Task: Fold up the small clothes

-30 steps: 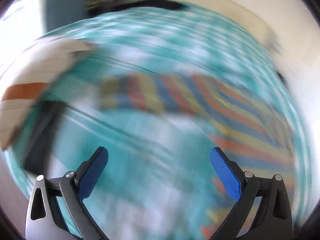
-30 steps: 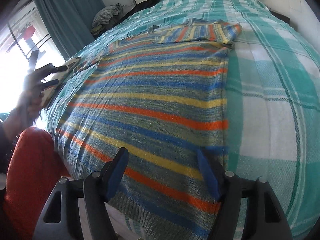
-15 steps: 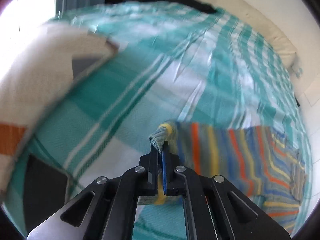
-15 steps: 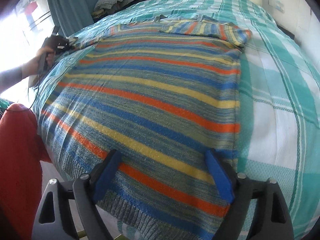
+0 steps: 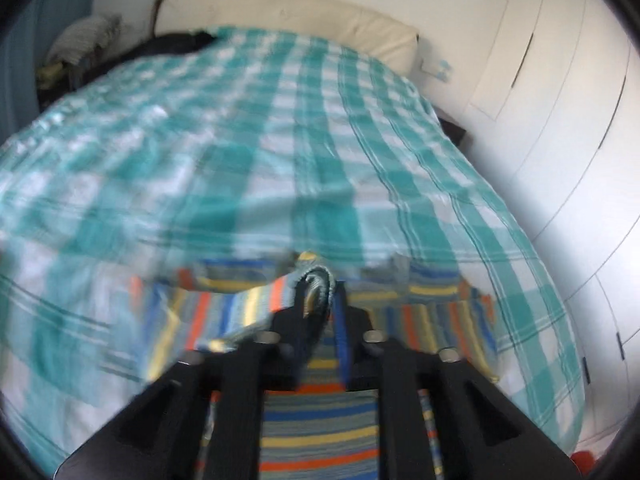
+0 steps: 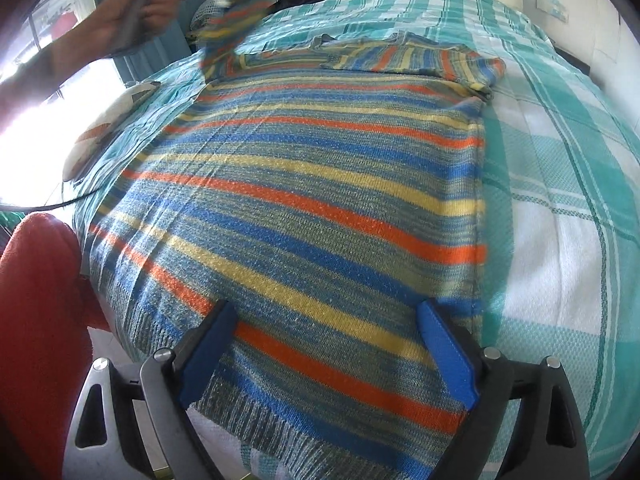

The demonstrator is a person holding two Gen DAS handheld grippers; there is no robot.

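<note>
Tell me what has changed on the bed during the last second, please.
The left gripper, open a second ago, closed on the left sleeve of the striped sweater and has lifted it off the bedspread, carrying it over the sweater's body. The right gripper stayed open above the hem, and the right sleeve stayed folded across the chest.

The sweater (image 6: 320, 208) lies spread on the bed (image 6: 560, 208), filling the centre of the right wrist frame, its hem at the lower edge. One sleeve (image 6: 420, 60) lies folded across the chest at upper centre. The other sleeve (image 6: 232, 16) hangs lifted at upper left. A pillow (image 5: 288, 12) sits along the bed's far end.
</note>
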